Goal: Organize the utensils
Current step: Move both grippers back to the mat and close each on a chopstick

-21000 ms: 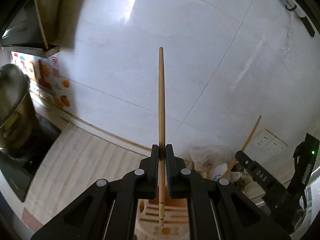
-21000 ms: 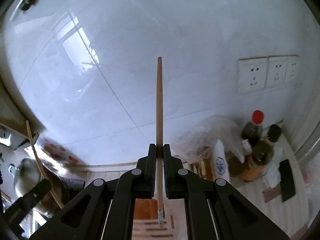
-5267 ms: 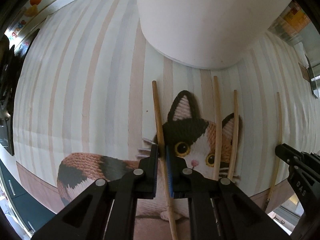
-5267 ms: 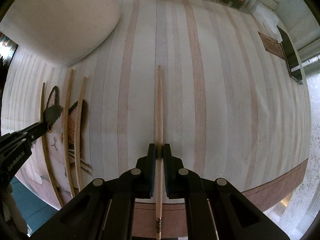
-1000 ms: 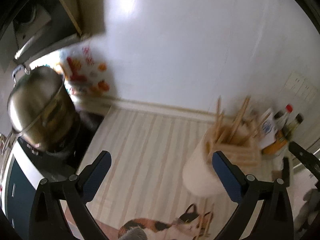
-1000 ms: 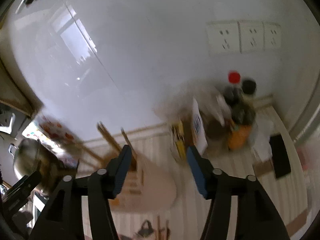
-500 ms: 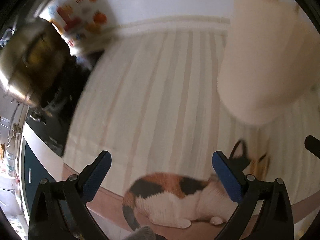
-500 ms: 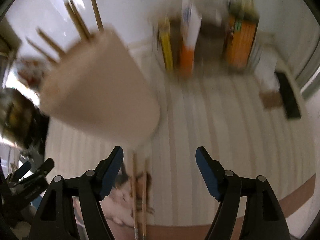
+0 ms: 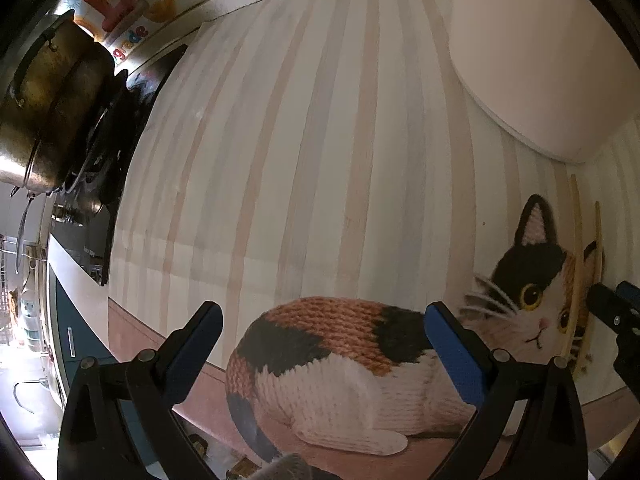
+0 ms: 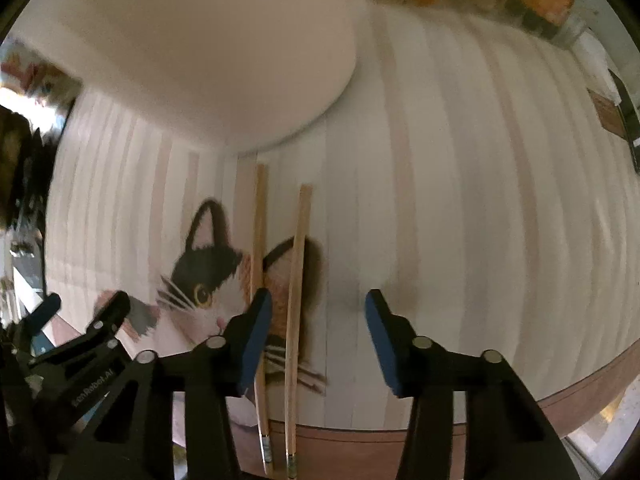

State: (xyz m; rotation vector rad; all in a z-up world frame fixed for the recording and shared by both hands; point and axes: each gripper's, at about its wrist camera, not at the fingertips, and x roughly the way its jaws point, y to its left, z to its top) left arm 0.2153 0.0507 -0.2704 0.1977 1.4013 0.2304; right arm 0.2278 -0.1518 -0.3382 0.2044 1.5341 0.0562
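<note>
Right gripper point(image 10: 318, 330), empty jaws half-spread and closing, hangs nearest the two chopsticks point(image 10: 295, 300) — lying lengthwise just inside its left finger; left gripper point(image 9: 322, 338), wide, sits farther off.

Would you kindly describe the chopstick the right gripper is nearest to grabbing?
Find the knitted calico cat printed on the striped mat. Two wooden chopsticks lie across its face; take the right-hand chopstick, over the orange ear, between the closing right gripper jaws, untouched.
</note>
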